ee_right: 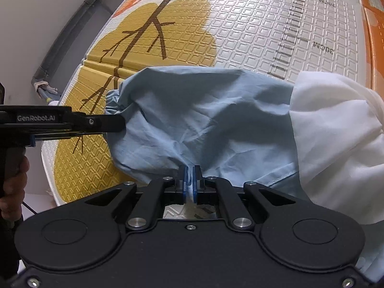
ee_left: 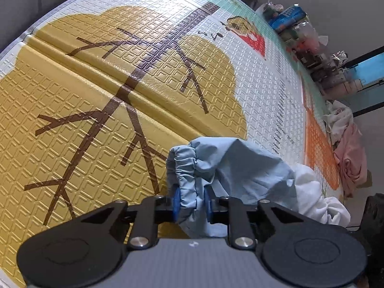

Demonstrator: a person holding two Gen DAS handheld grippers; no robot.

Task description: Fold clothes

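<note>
A light blue garment (ee_right: 204, 110) with a white part (ee_right: 336, 139) lies bunched on the patterned play mat (ee_right: 252, 24). My left gripper (ee_left: 192, 204) is shut on its gathered elastic hem (ee_left: 184, 168), the cloth pinched between the blue pads. That same gripper (ee_right: 112, 122) shows from the side in the right wrist view, at the garment's left edge, held by a hand (ee_right: 12, 187). My right gripper (ee_right: 190, 184) is shut on a fold of the blue cloth near its lower middle. The white part (ee_left: 312, 192) trails to the right behind the blue cloth (ee_left: 240, 168).
A heap of pink and white clothes (ee_left: 348, 148) lies at the mat's right edge. Bags and boxes (ee_left: 292, 21) crowd the far right edge. The mat (ee_left: 96, 96) has a fold crease running across its yellow tree print. A grey skirting (ee_right: 72, 36) lines the mat's left side.
</note>
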